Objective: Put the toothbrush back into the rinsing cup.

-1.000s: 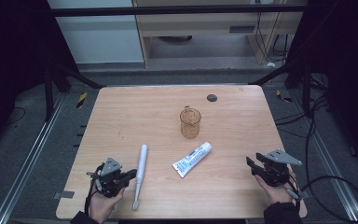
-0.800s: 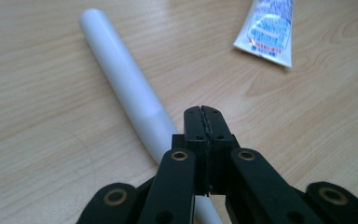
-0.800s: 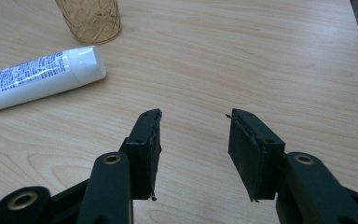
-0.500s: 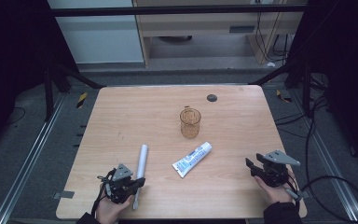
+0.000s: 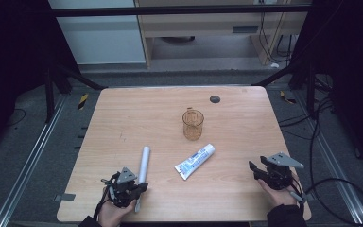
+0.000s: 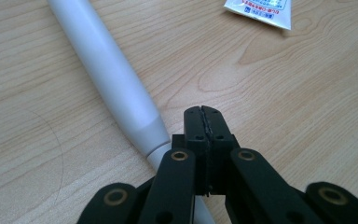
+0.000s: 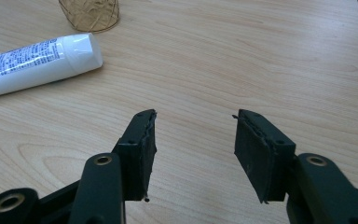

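Item 1, desk: light wood top; we hold one gripper at each near corner.

Item 2, left gripper: at the near left of the high view. In its own view we see the two black jaws pressed flat together with nothing between them, their tips just right of the white tube.

Item 3, white tube: a long, plain white cylinder lying flat, running away from us. The left gripper view adds a tapered collar at its near end, which passes under the gripper's linkage; whether it touches the gripper we cannot tell.

Item 4, right gripper: at the near right, well apart from everything else. Its own view shows the jaws standing wide with bare desk between them; they have just been opening and hold nothing.

Item 5, toothpaste tube: white with blue print, lying at a slant mid-desk. The right gripper view shows its white cap end; the left gripper view catches one printed corner.

Item 6, amber cup: upright beyond the toothpaste tube; the high view shows it whole, the right gripper view its patterned base.

Item 7, dark disc: small, near the far edge.
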A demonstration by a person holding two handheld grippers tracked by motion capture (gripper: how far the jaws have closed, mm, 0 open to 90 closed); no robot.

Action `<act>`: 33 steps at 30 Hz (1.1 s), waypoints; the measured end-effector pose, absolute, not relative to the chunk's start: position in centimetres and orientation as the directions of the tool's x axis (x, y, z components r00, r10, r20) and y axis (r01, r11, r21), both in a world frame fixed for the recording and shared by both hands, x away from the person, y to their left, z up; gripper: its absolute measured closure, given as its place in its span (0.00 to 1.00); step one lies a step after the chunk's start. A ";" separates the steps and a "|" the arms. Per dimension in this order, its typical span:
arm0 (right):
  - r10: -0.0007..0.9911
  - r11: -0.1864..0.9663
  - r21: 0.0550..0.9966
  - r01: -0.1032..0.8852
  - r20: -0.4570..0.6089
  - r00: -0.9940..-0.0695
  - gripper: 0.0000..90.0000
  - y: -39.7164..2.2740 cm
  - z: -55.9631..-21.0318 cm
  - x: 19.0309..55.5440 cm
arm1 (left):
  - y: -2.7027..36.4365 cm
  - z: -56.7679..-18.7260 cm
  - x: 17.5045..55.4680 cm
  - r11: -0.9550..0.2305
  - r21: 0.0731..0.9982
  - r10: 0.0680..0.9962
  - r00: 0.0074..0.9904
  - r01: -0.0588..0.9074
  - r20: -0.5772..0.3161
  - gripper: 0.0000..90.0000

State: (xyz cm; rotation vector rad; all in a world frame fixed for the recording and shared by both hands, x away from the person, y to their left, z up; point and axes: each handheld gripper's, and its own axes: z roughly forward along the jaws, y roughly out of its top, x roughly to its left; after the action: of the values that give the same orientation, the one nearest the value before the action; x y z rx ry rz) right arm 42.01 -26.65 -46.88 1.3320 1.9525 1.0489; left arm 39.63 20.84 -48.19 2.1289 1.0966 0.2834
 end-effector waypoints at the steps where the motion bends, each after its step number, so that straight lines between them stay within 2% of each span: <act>1: 0.934 0.207 0.838 0.505 -0.015 -0.358 0.53 -26.7 -46.9 42.0 | 20.9 -48.2 39.6 -0.383 0.681 0.781 0.612 0.624 -0.121 0.99; 9: 0.937 0.203 0.839 0.506 -0.016 -0.349 0.52 -26.8 -46.9 41.9 | 21.1 -48.5 39.4 -0.394 0.667 0.788 0.606 0.633 -0.110 0.99; 33: 0.939 0.204 0.837 0.508 -0.020 -0.344 0.51 -27.0 -47.1 42.0 | 23.2 -48.3 39.6 -0.323 0.664 0.848 0.518 0.674 -0.114 1.00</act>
State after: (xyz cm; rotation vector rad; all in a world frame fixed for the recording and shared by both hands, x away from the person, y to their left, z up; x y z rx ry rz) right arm 41.99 -27.03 -47.06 1.3405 1.9411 1.0319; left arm 39.59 23.17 -48.27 2.0924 1.2343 0.3339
